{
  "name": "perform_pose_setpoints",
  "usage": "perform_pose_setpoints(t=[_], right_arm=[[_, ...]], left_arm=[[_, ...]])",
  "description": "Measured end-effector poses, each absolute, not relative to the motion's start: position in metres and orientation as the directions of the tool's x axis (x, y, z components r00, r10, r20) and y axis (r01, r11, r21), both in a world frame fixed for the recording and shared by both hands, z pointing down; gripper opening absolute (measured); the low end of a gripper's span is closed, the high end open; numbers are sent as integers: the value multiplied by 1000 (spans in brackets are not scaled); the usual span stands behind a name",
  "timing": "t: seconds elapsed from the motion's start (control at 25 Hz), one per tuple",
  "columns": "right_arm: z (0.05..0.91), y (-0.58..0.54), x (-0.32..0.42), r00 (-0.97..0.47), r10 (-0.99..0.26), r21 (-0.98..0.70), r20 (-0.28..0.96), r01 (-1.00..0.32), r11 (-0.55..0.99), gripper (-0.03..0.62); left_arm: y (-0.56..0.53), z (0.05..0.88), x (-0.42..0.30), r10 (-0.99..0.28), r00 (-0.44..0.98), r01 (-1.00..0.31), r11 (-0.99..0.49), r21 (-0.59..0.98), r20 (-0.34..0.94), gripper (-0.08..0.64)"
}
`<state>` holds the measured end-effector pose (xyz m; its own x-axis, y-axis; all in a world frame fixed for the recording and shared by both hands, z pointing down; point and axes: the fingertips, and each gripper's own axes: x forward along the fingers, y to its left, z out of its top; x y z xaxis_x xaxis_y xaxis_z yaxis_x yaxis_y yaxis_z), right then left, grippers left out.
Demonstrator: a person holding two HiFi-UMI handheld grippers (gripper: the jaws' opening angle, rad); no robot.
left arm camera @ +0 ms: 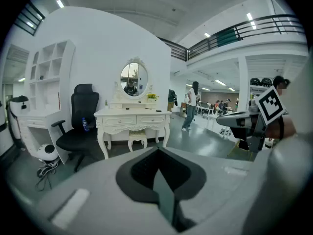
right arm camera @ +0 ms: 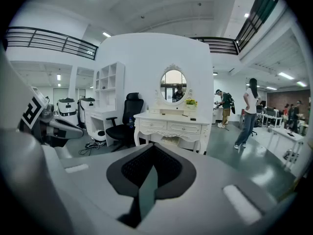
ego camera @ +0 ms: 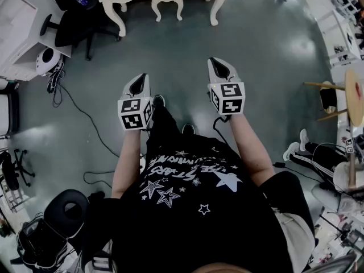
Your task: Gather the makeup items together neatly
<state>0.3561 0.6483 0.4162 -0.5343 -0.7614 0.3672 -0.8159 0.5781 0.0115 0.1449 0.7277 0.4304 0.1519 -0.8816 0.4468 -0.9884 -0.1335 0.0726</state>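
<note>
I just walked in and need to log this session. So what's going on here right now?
A person stands on the open floor, holding the left claw and the right claw out in front. Both are shut, with nothing in them. They face a white dressing table with an oval mirror, some way off. Neither claw is near the tabletop, so the gathering has not started.

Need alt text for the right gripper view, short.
The right gripper, fingers shut on nothing, points at a white dressing table with an oval mirror. A black office chair stands left of it; the left gripper shows at the left edge, and a person stands at the right.
</note>
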Motion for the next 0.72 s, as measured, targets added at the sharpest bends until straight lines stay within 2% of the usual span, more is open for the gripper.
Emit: perform_pose_setpoints(t=[0.32, 0.52, 0.72], right_arm=[[421, 641, 362, -536, -754, -22, 380, -820, 572, 26], [424, 635, 362, -535, -754, -38, 381, -824, 565, 26], [418, 627, 366, -546, -757, -74, 358, -825, 560, 28]], left_arm=[[726, 433, 144, -873, 134, -991, -116, 67, 468, 0], [716, 426, 140, -897, 131, -991, -122, 48, 421, 0], [707, 423, 142, -893, 120, -992, -123, 21, 434, 0]])
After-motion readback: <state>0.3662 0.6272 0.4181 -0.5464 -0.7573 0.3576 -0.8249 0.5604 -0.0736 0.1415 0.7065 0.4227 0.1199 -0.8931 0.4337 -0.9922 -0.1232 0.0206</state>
